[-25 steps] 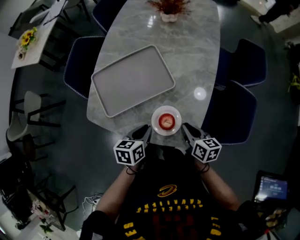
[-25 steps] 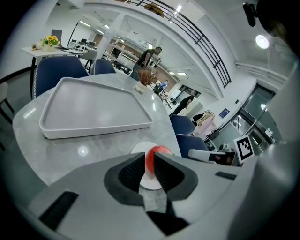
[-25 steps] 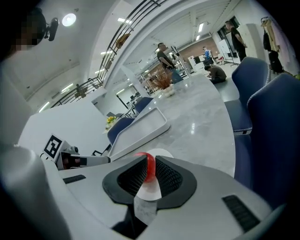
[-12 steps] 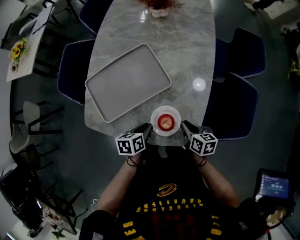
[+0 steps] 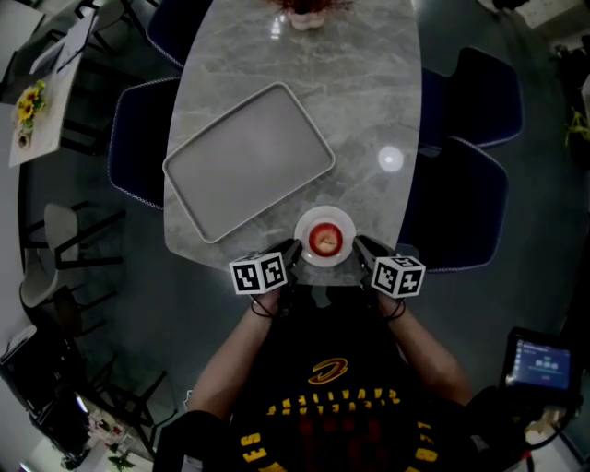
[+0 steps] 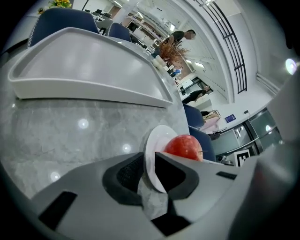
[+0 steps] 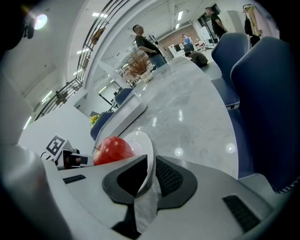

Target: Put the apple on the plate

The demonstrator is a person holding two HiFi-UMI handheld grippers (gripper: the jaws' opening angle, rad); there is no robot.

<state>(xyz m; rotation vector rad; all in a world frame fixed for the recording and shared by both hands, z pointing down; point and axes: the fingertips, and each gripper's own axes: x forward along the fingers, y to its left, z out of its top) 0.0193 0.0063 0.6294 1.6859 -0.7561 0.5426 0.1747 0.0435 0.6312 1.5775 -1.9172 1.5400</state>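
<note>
A red apple [image 5: 324, 241] sits in a small white plate [image 5: 342, 224] at the near end of the marble table [image 5: 369, 111]. My left gripper [image 5: 293, 252] is shut on the plate's left rim. My right gripper [image 5: 359, 247] is shut on its right rim. In the left gripper view the plate [image 6: 152, 149] stands edge-on between the dark pads [image 6: 124, 174], with the apple [image 6: 184, 146] behind. My left gripper [image 6: 149, 165] bites only the rim. In the right gripper view my right gripper [image 7: 149, 174] clamps the plate [image 7: 142, 144], and the apple [image 7: 111, 149] lies to its left.
A large grey tray [image 5: 249, 161] lies on the table beyond the plate, to the left. A vase of dried flowers [image 5: 302, 13] stands at the far end. Dark blue chairs [image 5: 459, 212] flank the table on both sides. A lit screen [image 5: 539, 364] glows at lower right.
Both grippers have edged forward and inward, closing in on the plate's two sides. The plate with the apple stays at the table's near end.
</note>
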